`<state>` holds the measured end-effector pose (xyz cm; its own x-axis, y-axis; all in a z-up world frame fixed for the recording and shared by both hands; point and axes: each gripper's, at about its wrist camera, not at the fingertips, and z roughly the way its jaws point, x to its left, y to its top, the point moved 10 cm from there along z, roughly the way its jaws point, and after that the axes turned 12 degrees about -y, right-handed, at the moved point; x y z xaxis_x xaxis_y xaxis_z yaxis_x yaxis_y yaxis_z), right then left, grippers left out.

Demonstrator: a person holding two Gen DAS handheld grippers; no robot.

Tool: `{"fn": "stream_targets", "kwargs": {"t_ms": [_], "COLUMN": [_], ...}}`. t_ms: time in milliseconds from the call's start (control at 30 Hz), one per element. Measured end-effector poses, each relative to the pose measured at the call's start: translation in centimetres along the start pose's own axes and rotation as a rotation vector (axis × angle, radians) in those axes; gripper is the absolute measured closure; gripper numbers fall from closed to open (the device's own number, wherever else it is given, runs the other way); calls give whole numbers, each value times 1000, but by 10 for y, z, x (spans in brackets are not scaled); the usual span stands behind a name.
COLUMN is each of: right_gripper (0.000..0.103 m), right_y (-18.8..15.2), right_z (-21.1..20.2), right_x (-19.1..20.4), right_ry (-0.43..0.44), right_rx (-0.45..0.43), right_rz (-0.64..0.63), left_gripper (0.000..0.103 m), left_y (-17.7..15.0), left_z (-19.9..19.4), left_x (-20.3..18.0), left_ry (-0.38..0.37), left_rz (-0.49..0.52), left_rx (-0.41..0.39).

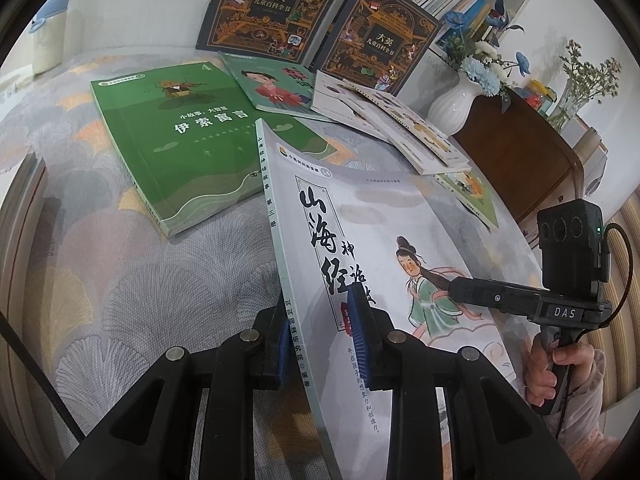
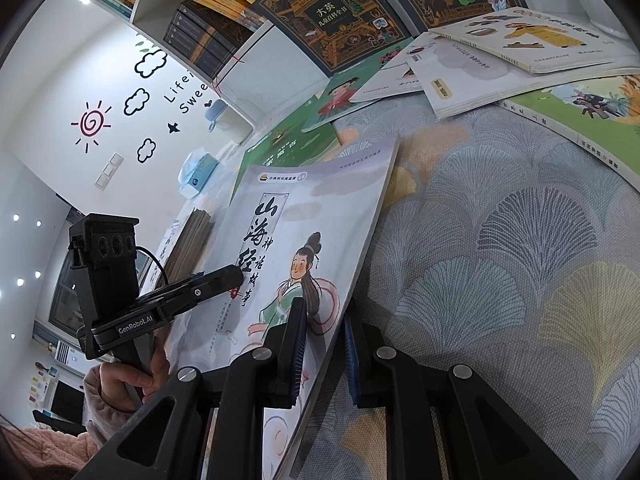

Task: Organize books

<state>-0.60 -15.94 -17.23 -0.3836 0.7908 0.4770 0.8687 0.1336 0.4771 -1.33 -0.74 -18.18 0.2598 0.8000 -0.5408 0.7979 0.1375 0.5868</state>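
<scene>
A pale grey book with black Chinese title and a painted figure (image 1: 380, 240) is held tilted above the patterned tablecloth. My left gripper (image 1: 324, 340) is shut on its spine edge. My right gripper (image 2: 324, 352) is shut on its opposite edge; the book also shows in the right wrist view (image 2: 304, 216). The right gripper also shows in the left wrist view (image 1: 460, 292), and the left gripper in the right wrist view (image 2: 236, 272). A green book (image 1: 176, 140) lies flat behind. Two dark encyclopedia volumes (image 1: 272, 4) lean at the back.
Several thin picture books (image 1: 392, 120) lie fanned at the back right. A white vase of blue flowers (image 1: 456, 108) stands on a brown cabinet (image 1: 520, 152). A bookshelf (image 2: 208, 12) with many books stands behind. A stack of books (image 2: 192, 240) lies at the left.
</scene>
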Motion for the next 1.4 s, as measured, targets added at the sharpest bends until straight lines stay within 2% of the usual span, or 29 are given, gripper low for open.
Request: {"fn": "stream_targets", "kwargs": {"t_ms": [200, 433, 1400], "right_gripper": [88, 88, 88], "right_y": [-1, -2, -2], "right_z": [0, 0, 0], "right_x": [1, 3, 3], "right_ry": [-1, -14, -8], "right_rx": [-1, -5, -4], "right_rz": [0, -9, -6], "left_gripper": [77, 75, 75], "left_y": [0, 0, 0], "left_z": [0, 0, 0], "left_x": [2, 0, 1], "left_ry": [-4, 31, 13], "left_rz": [-2, 34, 21], "left_rx": [0, 8, 6]}}
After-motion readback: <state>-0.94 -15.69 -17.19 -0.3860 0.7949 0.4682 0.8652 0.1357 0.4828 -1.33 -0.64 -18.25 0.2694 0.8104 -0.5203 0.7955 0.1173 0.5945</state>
